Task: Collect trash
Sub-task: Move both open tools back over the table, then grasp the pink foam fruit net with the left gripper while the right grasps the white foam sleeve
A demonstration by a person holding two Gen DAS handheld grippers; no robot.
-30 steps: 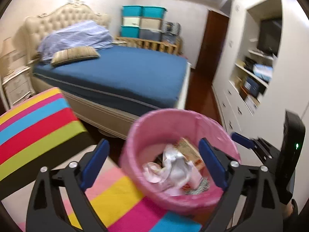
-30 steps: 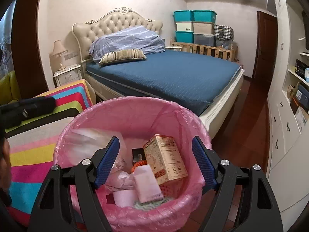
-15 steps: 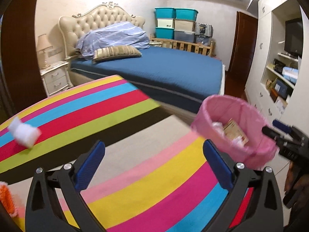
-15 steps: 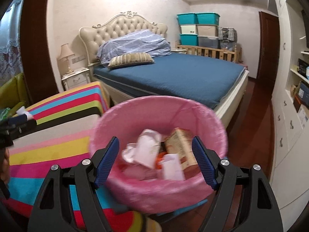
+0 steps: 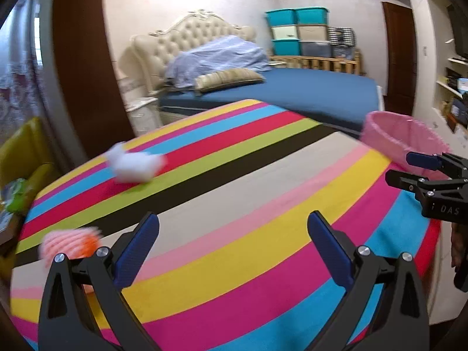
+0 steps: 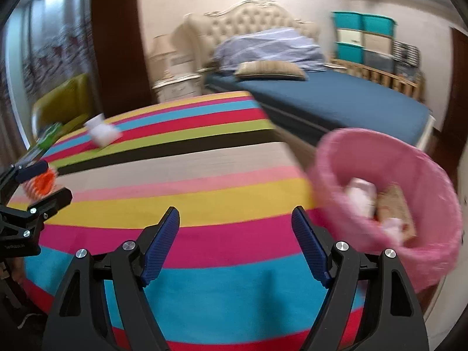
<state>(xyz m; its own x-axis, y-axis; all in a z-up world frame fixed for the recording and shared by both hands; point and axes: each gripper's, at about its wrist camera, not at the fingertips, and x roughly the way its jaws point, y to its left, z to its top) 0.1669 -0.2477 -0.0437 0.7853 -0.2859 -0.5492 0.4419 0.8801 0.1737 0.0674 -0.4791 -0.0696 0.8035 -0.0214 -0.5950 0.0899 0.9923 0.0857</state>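
Two grippers hang over the striped bench, both with jaws spread wide and nothing between them. The left gripper tilts down toward the bench's near half, its blue pads over the pink and yellow stripes. The right gripper also points down at the bench, over the magenta and blue stripes near the bench's right edge; in the left wrist view it shows from the side at that edge, in front of the bin.

On the bench, a white wad lies on the red and green stripes toward the far left corner, well apart from both grippers. A pink-and-orange scrap lies at the bench's left edge, just beside the left gripper's left finger; it is blurred, so what it is cannot be told. Nothing stands between the left gripper and either piece.

The pink bin stands just off the bench's right side, lined with a pink bag, and holds pale crumpled bits and a tan carton.

Beyond the bench stands a bed with a blue cover, a tufted headboard and pillows. A yellow-green chair sits off the bench's left side, and a nightstand behind the bench's far end.
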